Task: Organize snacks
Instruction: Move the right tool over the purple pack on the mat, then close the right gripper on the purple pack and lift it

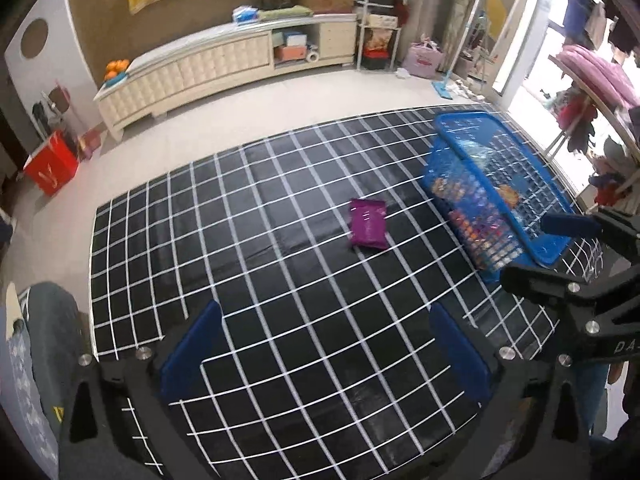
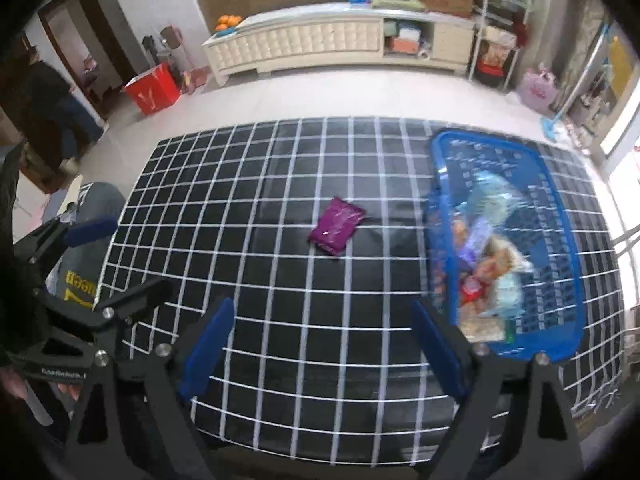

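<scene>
A purple snack packet point(image 1: 368, 223) lies flat on the black grid-marked table, alone near its middle; it also shows in the right wrist view point(image 2: 337, 231). A blue plastic basket point(image 1: 552, 254) holding several snack packets stands at the table's right side, also in the right wrist view point(image 2: 576, 272). My left gripper point(image 1: 326, 356) is open and empty, near the front edge, well short of the packet. My right gripper point(image 2: 324, 350) is open and empty too, in front of the packet and left of the basket. Each gripper shows at the edge of the other's view.
The black table with white grid lines point(image 1: 240, 240) ends at the floor on the far and left sides. A cream cabinet point(image 1: 224, 68) stands along the back wall, a red box point(image 1: 52, 168) on the floor at left. A person's knee point(image 2: 90, 248) is at the left.
</scene>
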The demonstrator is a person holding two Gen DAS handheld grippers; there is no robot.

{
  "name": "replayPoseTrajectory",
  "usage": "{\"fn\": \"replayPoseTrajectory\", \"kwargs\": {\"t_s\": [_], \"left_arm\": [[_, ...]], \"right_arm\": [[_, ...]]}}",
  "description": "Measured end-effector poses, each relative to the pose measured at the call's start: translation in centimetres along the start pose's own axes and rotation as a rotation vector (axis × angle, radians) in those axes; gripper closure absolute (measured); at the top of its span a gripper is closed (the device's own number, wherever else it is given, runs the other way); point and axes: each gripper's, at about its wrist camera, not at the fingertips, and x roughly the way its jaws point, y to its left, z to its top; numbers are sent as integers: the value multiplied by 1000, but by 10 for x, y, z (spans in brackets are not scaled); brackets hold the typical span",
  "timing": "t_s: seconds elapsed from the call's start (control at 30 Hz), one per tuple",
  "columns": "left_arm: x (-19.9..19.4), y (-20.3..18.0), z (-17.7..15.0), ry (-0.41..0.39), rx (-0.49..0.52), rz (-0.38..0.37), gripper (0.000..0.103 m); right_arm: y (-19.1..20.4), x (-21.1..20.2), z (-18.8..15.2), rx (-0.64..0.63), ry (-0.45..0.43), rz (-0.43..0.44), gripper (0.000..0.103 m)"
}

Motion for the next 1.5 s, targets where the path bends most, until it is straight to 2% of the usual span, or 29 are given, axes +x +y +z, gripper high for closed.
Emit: {"fn": "replayPoseTrajectory", "kwargs": {"t_s": [0.33,0.47,0.6,0.87,1.0,1.07,1.17,1.5], "left_arm": [[44,48,6,103,-84,16,0],[72,65,12,152,-132,-56,0],[98,73,16,166,-158,-44,0],[142,81,32,207,-114,-9,0],[158,89,43,210,-125,-26,0],[164,91,47,201,-116,-8,0],[174,90,52,204,-100,23,0],[205,99,63,229,-115,26,0]], "right_arm": [[9,54,27,82,93,14,11],[9,81,40,101,124,0,11],[4,103,45,121,158,-3,11],[-8,144,56,191,191,8,11],[-15,163,61,213,215,19,11],[-18,170,63,217,222,22,11],[-20,182,68,218,230,19,11],[-26,204,77,224,255,-21,14]]}}
